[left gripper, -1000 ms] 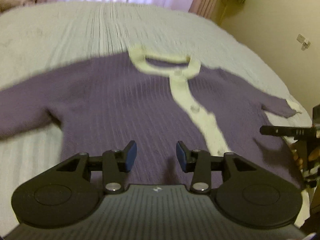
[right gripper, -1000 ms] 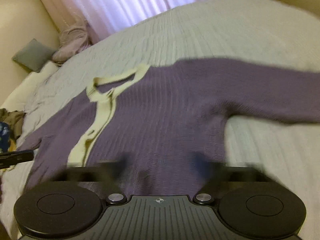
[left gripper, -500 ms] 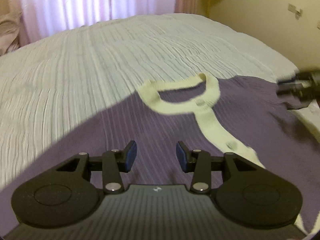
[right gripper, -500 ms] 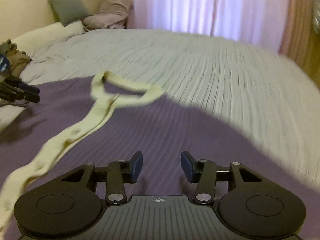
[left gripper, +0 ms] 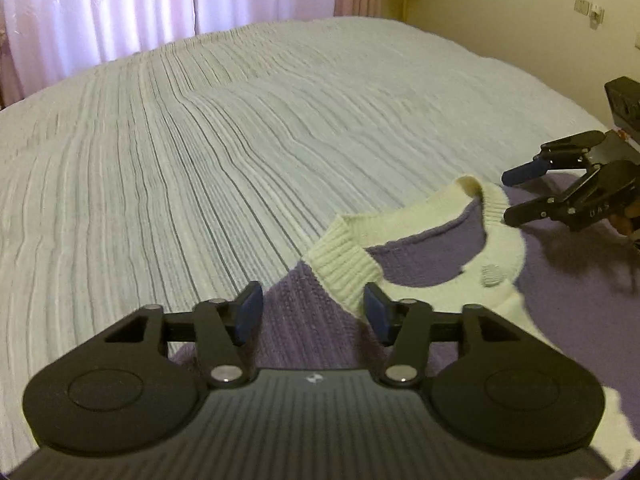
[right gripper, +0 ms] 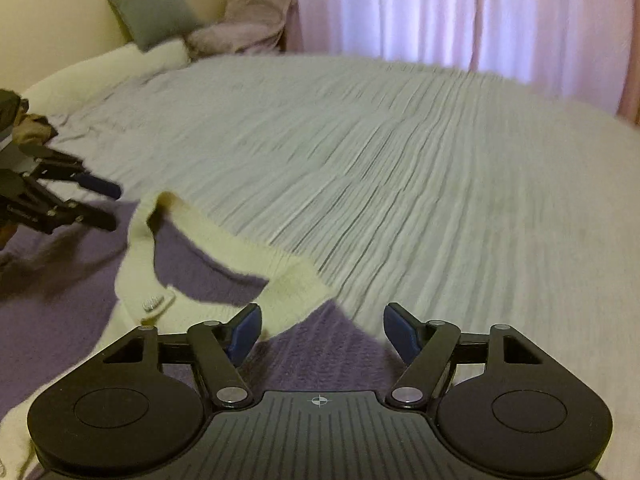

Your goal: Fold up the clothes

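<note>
Left wrist: closing left claw (left gripper: 312,316) (pads apart) straddles cardigan (left gripper: 296,320) shoulder beside collar (left gripper: 344,268).

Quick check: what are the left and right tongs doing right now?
Left tongs: closing, pads apart over the purple knit cardigan.
Right tongs: opening, empty over its shoulder.

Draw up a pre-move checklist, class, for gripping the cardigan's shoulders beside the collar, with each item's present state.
1. Purple cardigan lies flat on the bedspread: ok.
2. Cream collar unfolded: not ok, its edge curls up.
3. Left gripper over the shoulder, jaws closing, nothing pinched: ok.
4. Right gripper over the other shoulder, jaws opening, nothing pinched: ok.
5. Top button fastened: cannot tell.
6. Sleeves spread: cannot tell, out of view.
</note>
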Demonstrator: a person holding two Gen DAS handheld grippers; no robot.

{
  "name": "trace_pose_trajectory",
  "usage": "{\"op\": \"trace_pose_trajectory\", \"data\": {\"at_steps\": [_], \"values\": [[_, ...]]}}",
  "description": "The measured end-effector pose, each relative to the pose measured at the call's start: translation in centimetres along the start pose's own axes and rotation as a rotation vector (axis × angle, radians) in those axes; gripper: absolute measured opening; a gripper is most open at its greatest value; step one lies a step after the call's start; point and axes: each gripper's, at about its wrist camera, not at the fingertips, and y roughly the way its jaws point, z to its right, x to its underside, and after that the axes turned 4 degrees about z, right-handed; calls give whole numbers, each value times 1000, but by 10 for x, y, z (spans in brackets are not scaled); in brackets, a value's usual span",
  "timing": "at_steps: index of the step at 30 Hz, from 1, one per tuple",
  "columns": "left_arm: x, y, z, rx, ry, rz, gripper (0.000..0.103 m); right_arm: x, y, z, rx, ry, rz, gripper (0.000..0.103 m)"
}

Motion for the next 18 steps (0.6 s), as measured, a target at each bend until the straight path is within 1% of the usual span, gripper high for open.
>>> {"op": "trace_pose_trajectory", "data": {"at_steps": [1, 2, 4, 7, 9, 10, 11, 12, 13, 14, 15, 16, 17, 18], "values": [[1, 4, -2, 3, -4, 3, 0, 2, 6, 0, -9, -2, -5, 50], [2, 3, -6, 12, -28, 20, 2, 3, 9, 1, -11, 7, -1, 6], [2, 3, -15, 27, -73, 53, 1, 4, 9, 6, -16, 34, 28, 7], [2, 4, -24, -16, -100, 96, 1, 2, 3, 19, 1, 75, 94, 6], [4, 20, -21, -58, -85, 74, 2, 3, 9, 24, 40, 118, 107, 6], [5, 29, -17, -103, -62, 65, 0, 4, 16, 24, 80, 128, 101, 6], [5, 36, -13, -197, -34, 56, 0, 6, 23, 22, 143, 121, 92, 5], [6, 43, -10, -281, -11, 48, 0, 6, 30, 20, 225, 102, 81, 5], [6, 43, -12, -301, -13, 48, 0, 7, 38, 17, 306, 83, 70, 5], [7, 42, -13, -314, -21, 48, 0, 7, 39, 17, 327, 85, 66, 5], [7, 34, -16, -280, -57, 59, 0, 6, 35, 17, 297, 92, 74, 5], [9, 23, -17, -240, -86, 80, 3, 5, 26, 16, 268, 85, 87, 6], [13, 6, -17, -217, -106, 110, 3, 4, 15, 14, 259, 67, 99, 7], [17, -10, -17, -195, -125, 139, 3, 4, 2, 11, 272, 54, 115, 7]]}}
